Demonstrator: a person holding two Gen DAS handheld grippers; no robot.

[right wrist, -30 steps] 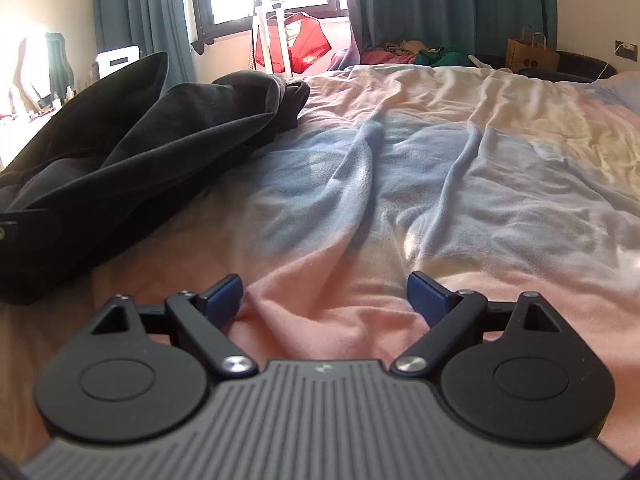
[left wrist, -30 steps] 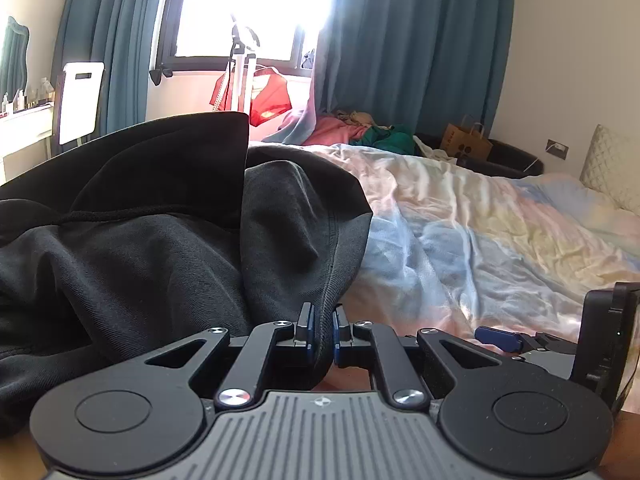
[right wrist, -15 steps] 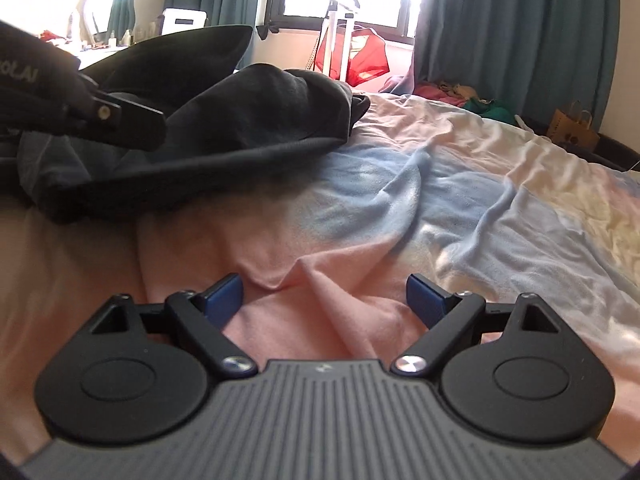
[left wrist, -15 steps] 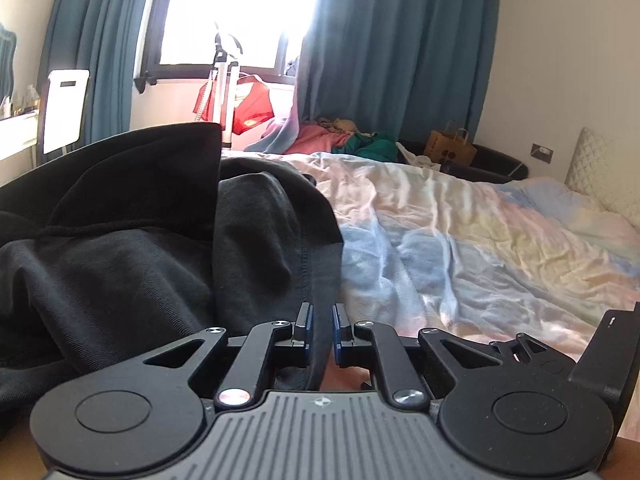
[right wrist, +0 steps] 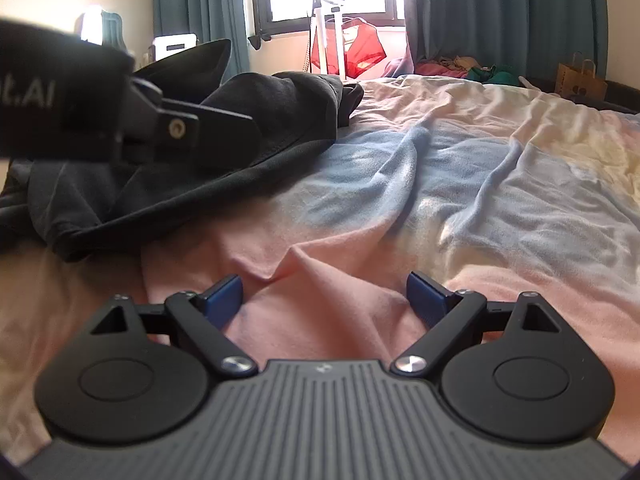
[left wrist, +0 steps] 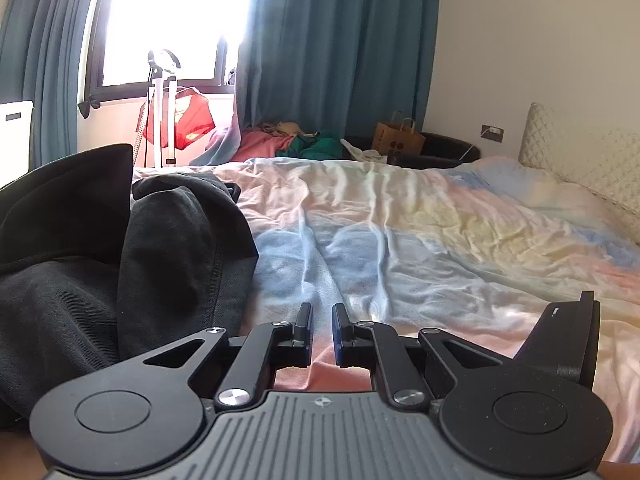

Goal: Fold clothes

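Left wrist view: the left gripper [left wrist: 322, 322] has its jaws drawn nearly together with nothing between them, only a thin gap over the pink bedsheet [left wrist: 420, 248]. The dark garment [left wrist: 132, 264] lies heaped just to the gripper's left, not touching the fingers. The right gripper's body shows at the far right.

Right wrist view: the right gripper [right wrist: 324, 294] is spread wide and empty, its fingertips [right wrist: 224, 294] resting low over the sheet. The garment lies ahead and to its left, well apart.
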